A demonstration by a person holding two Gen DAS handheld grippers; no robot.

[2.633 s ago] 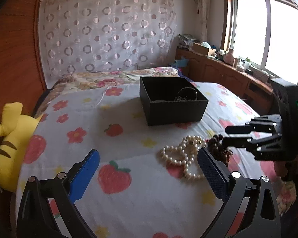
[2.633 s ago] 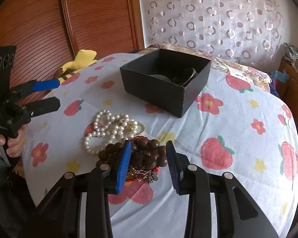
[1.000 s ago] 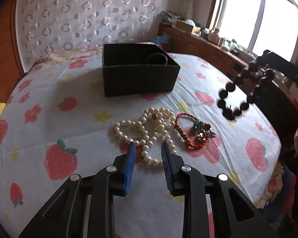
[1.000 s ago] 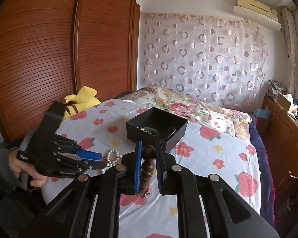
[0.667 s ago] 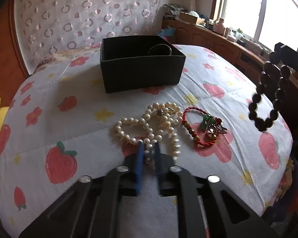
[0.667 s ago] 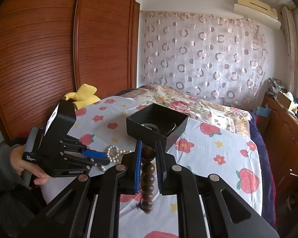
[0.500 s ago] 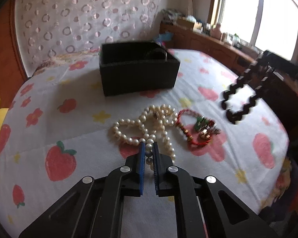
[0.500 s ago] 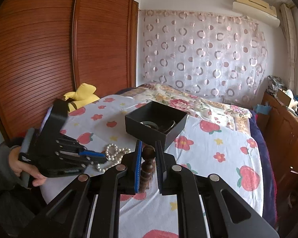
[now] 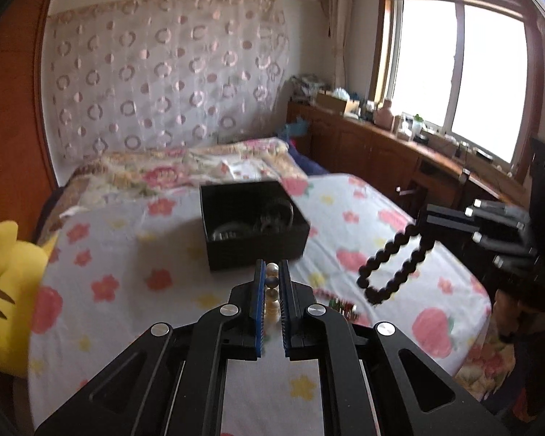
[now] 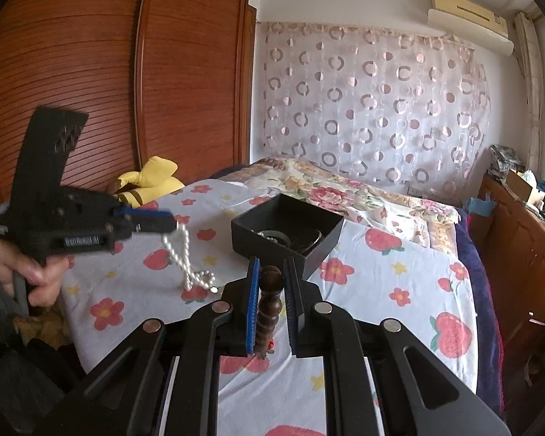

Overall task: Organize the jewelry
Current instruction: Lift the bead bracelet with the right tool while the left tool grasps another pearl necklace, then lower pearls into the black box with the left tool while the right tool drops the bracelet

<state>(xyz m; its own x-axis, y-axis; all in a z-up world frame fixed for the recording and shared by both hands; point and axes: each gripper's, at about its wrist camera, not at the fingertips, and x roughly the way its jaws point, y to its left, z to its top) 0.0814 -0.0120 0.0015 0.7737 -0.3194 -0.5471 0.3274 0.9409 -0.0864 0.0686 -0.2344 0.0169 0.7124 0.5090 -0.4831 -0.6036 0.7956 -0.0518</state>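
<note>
Two strings were held above the bedsheet (image 9: 109, 254): the pearl necklace (image 10: 185, 254) was pinched by the left gripper (image 9: 271, 276), the dark bead bracelet (image 9: 396, 261) by the right gripper (image 10: 271, 272), near the black box (image 10: 287, 232).

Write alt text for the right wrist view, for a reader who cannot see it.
The right tongs are shut on a dark wooden bead bracelet above a strawberry-print bedspread. Just beyond sits an open black box holding jewelry. At left, the left tongs lift a pearl necklace, whose lower end reaches the bedspread.
</note>
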